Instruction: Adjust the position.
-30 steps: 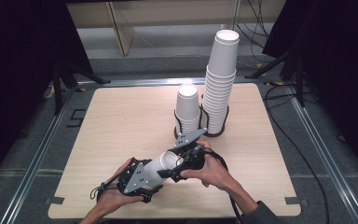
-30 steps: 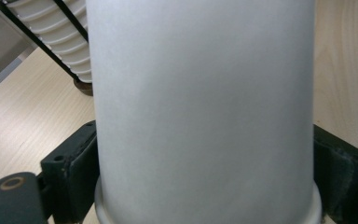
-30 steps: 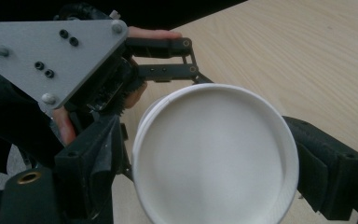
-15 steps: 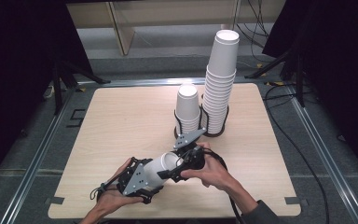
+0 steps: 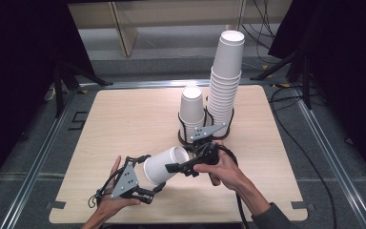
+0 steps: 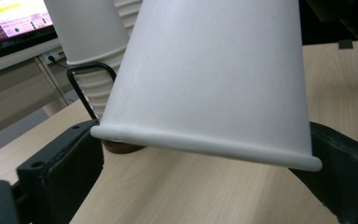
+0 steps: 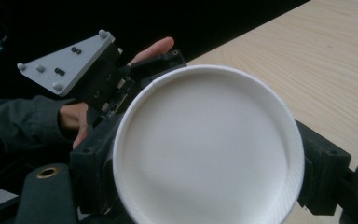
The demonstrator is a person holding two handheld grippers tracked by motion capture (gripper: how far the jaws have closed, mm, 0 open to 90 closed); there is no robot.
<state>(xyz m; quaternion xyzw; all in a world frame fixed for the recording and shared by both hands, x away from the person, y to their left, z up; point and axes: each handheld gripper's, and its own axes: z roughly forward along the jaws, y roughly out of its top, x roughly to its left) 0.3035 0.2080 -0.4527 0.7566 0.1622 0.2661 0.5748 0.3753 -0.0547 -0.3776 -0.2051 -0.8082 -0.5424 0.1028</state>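
A: Progress?
B: White paper cup (image 5: 164, 165) held level just before the black wire cup rack (image 5: 183, 136); right gripper (image 5: 175, 168) clamped on the base, left gripper (image 5: 158, 190) just opened, jaws apart beside the rim.
A: Remaining?
B: Probably stacking.

- No text, label, brand, number or sign can be read anywhere.
- In the left gripper view a lit screen (image 6: 14, 18) stands at the far left, behind the table; it carries a yellow band and rows of small print, all too small and blurred to make out.
- The white paper cup (image 5: 164, 164) is plain, unprinted.
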